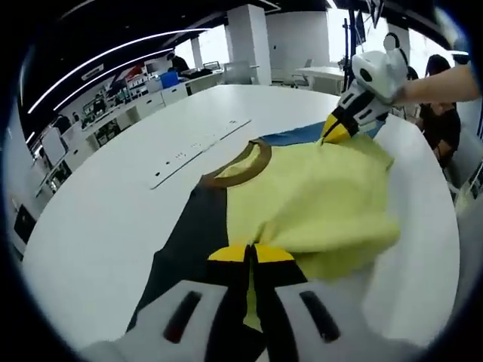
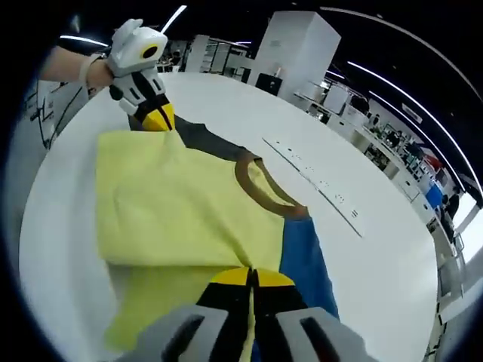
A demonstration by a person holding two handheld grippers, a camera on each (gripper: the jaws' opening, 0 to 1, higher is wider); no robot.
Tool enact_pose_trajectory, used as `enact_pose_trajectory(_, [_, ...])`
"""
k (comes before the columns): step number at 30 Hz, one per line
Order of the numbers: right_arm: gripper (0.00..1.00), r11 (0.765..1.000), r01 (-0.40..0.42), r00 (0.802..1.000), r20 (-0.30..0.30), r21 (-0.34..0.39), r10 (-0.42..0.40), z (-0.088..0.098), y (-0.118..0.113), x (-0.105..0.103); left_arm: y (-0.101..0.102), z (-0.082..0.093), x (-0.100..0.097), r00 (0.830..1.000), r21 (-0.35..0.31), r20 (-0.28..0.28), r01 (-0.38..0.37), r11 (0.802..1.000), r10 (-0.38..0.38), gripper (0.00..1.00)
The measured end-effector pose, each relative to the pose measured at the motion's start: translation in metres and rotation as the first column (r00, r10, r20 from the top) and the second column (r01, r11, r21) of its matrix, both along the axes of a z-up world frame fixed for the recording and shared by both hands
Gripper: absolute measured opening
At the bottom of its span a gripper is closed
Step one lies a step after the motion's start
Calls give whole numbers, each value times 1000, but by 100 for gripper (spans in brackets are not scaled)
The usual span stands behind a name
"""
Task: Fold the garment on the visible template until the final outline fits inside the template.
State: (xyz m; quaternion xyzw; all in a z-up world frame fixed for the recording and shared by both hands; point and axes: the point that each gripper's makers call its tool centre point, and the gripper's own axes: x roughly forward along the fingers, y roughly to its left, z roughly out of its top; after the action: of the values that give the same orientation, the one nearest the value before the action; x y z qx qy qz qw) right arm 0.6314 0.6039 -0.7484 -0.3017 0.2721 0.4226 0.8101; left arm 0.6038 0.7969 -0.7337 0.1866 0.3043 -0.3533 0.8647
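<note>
Currently, the garment [image 1: 309,200], a yellow shirt with a brown collar [image 1: 243,167], lies partly folded on the white counter [image 1: 98,219] over a dark-and-blue template [image 1: 192,234]; the fabric looks light, soft and limp, so it is best gripped at a folded edge or corner and carried low to limit sagging. The left hand-held gripper [image 1: 250,253] is closed, pinching yellow fabric at one edge. The right hand-held gripper [image 2: 252,277] is likewise closed on the opposite edge of the garment.
</note>
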Motion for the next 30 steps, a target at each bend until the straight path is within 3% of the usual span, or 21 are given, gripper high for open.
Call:
enact_pose_trajectory(13, [0,1000,3,1000,-16,-9,-3,-8,1,0,1,-13,-1,1000,16,-23,19,1000,-18,0])
enact_pose_trajectory(20, [0,999,29,998,-51,19,-28,-9,1,-3,-3,-12,-1,999,18,9,47,999,-47,0])
enact_pose_trajectory(22, [7,998,40,997,-63,38,-37,-8,1,-4,-4,-10,-2,999,-3,1,38,999,-38,0])
enact_pose_trajectory(26, [21,996,49,997,-62,77,-44,-4,1,-6,-6,-6,-3,999,-35,-1,42,998,-43,14])
enact_pose_trajectory(30, [35,986,80,993,-102,149,-65,0,2,-10,-15,-2,-10,997,-59,1,83,995,-83,38])
